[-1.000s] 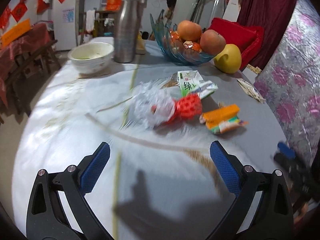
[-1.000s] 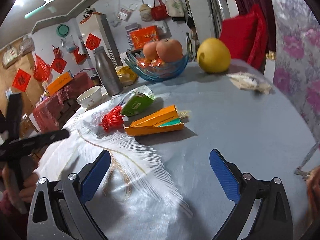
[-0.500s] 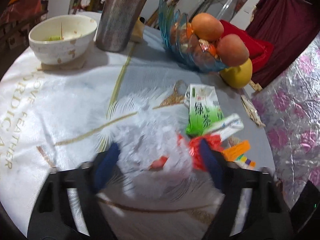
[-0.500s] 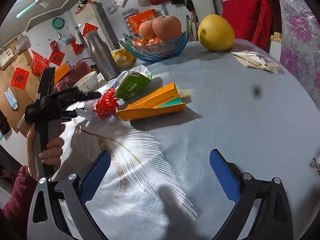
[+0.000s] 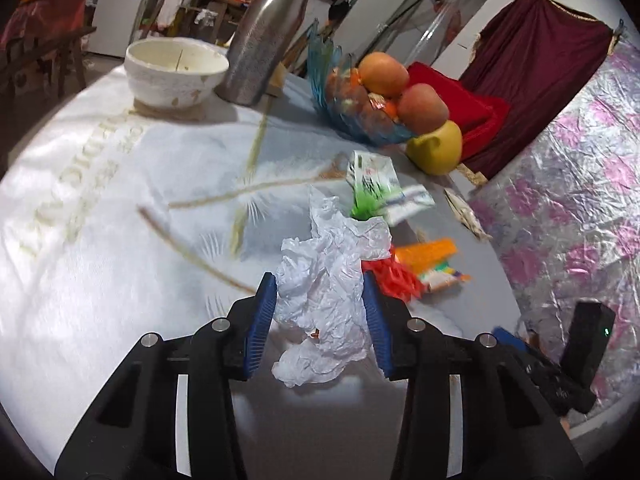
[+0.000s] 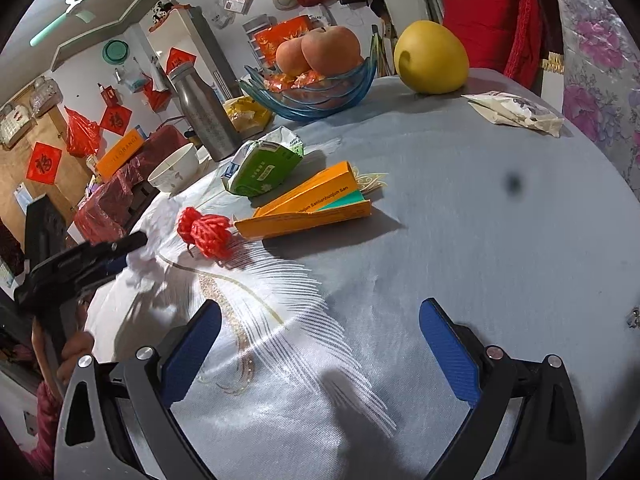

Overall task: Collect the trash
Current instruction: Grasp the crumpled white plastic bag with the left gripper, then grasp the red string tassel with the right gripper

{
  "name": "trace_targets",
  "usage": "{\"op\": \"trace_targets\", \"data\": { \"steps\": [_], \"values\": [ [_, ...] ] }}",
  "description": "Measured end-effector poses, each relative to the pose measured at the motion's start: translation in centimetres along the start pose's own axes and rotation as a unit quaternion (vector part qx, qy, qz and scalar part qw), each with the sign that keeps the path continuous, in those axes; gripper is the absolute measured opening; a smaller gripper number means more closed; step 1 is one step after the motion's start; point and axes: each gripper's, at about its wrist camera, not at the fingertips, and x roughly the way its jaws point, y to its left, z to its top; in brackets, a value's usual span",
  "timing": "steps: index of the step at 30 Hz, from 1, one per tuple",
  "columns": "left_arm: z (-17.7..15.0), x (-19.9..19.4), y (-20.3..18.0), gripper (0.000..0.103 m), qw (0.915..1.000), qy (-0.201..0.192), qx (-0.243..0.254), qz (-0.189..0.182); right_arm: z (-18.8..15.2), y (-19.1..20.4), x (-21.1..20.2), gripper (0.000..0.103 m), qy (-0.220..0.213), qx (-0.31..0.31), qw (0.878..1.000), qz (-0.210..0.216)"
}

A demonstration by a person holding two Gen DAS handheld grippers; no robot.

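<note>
A person's left gripper (image 5: pixel 320 316), its blue-padded jaws having just been closing, presses from both sides on a crumpled sheet of thin white plastic wrap (image 5: pixel 328 280) above a round table under a pale grey cloth printed with white-and-gold feathers (image 5: pixel 120 220); the wad fills the gap between the pads, bulging above and hanging below them, and appears to be clear of the cloth. To finish the pick well, the squeeze probably wants to go on until the springy film is firmly pinched, since loose folds of this kind could slip free during the carry. Just beyond the right pad of that gripper lies a red knitted mesh fruit sleeve (image 6: pixel 206 232), and past it an opened orange cardboard carton (image 6: pixel 312 204) and a torn green-and-white foil packet (image 6: pixel 260 166), all still to be gathered. The right gripper (image 6: pixel 320 344) hangs above bare cloth with its jaws wide apart and nothing between them; the carton sits ahead of it, slightly toward its left finger, and a flattened white wrapper (image 6: pixel 516 112) lies far ahead to its right.
</note>
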Motion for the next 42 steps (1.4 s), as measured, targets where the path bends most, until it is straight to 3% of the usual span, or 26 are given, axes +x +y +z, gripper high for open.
{"op": "trace_targets", "data": {
  "steps": [7, 10, 14, 16, 17, 18, 25, 28, 32, 37, 42],
  "values": [
    [-0.9, 1.1, -1.2, 0.049, 0.9990, 0.019, 0.023, 0.032, -0.1, -0.3, -0.6, 0.097, -0.011, 0.007, 1.000, 0.004],
    [-1.5, 1.9, -2.1, 0.061, 0.9956, 0.030, 0.050, 0.073, -0.2, -0.6, -0.6, 0.097, -0.012, 0.016, 1.000, 0.008],
    [-1.7, 2.2, -2.4, 0.061, 0.9931, 0.028, 0.065, 0.093, -0.2, -0.6, -0.6, 0.097, -0.011, 0.018, 1.000, 0.007],
    [-1.8, 2.2, -2.4, 0.057, 0.9923, 0.024, 0.070, 0.100, -0.2, -0.5, -0.5, 0.097, -0.009, 0.017, 1.000, 0.005],
    [-1.8, 2.1, -2.4, 0.042, 0.9926, 0.023, 0.070, 0.097, -0.2, -0.4, -0.4, 0.097, -0.009, 0.017, 1.000, 0.004],
    [-1.8, 2.1, -2.4, 0.037, 0.9929, 0.022, 0.071, 0.093, -0.1, -0.4, -0.3, 0.097, -0.009, 0.015, 1.000, 0.003],
    [-1.5, -0.2, -3.0, 0.033, 0.9886, -0.035, 0.084, 0.120, 1.0, -0.1, 0.3, 0.097, 0.009, 0.012, 1.000, 0.015],
    [-1.3, -0.6, -2.6, 0.033, 0.9898, -0.039, 0.073, 0.116, 2.2, 0.9, 0.6, 0.096, 0.021, 0.022, 0.998, 0.059],
    [-0.7, -1.6, -1.4, 0.033, 0.9910, -0.056, 0.043, 0.113, 3.5, 5.2, 1.7, 0.086, 0.024, -0.046, 0.997, 0.055],
    [-0.2, -3.0, 0.1, 0.033, 0.9927, -0.074, 0.005, 0.095, 4.5, 11.1, 4.9, 0.078, 0.042, -0.141, 0.988, 0.056],
    [-0.2, -2.9, 0.0, 0.033, 0.9946, -0.068, 0.006, 0.079, 5.5, 13.3, 8.4, 0.074, 0.063, -0.166, 0.983, 0.053]
  ]
}}
